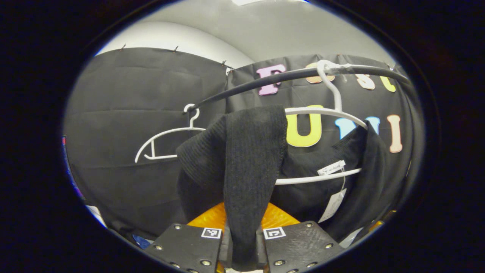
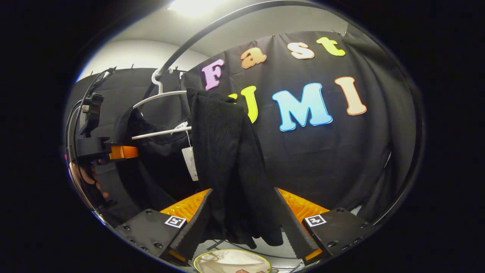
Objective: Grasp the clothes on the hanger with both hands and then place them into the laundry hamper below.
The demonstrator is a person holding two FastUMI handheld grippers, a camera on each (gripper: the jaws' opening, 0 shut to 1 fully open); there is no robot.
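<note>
two claws work the black garment (image 1: 250,151) draped on the white hanger (image 1: 322,113): left claw (image 1: 242,246) is clamped on a sleeve, right claw (image 2: 242,231) gapes around the other, so close it before lifting toward the hamper (image 2: 231,261) below.

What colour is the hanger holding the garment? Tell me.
White hanger, clearest in the left gripper view.

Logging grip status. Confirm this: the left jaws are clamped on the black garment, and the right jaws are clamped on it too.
Half right. The left gripper is shut on the black garment. In the right gripper view, the right gripper has its jaws spread wide around the cloth, not clamped.
</note>
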